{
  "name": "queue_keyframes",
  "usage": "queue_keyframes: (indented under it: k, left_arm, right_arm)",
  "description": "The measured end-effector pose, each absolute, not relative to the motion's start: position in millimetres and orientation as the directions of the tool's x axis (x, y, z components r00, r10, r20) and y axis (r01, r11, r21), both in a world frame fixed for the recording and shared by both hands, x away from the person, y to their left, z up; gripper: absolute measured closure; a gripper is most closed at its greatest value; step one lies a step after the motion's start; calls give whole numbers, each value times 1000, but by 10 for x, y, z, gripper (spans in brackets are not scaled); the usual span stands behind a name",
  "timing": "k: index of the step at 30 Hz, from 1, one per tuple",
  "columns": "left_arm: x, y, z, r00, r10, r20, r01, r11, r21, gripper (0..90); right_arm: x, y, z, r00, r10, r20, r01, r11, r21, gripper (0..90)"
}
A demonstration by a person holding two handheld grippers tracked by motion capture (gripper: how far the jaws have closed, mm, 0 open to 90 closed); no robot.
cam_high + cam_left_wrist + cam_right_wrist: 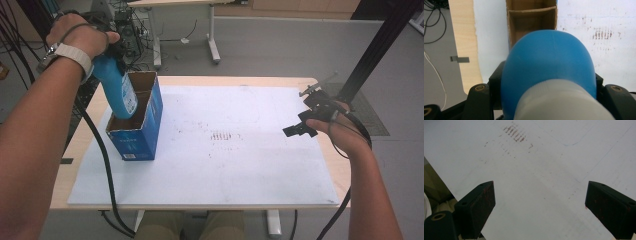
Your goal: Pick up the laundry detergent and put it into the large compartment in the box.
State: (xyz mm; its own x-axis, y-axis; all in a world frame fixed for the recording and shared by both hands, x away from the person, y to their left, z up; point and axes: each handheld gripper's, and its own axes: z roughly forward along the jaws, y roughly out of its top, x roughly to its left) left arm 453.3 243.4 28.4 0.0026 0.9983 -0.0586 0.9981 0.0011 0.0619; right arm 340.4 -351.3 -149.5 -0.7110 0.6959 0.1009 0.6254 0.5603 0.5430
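A: So, where is the blue bottle (116,85)?

B: Clamped in the left gripper (107,47), tilted, base already inside the near compartment of the blue carton (145,127). Its long axis slants down from the hand.

A: And the right gripper (305,127)?

B: Jaws wide apart, holding nothing, well off across the white mat (240,165).
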Motion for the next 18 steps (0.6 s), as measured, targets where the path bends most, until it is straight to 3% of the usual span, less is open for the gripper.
queue_keyframes:
  k: [18]
  left_arm:
    - [4622,2417,20,10,998,-54,999,-8,46,391]
  right_arm:
    - [3408,-3519,-1520,-705,701,108,635,556,536,91]
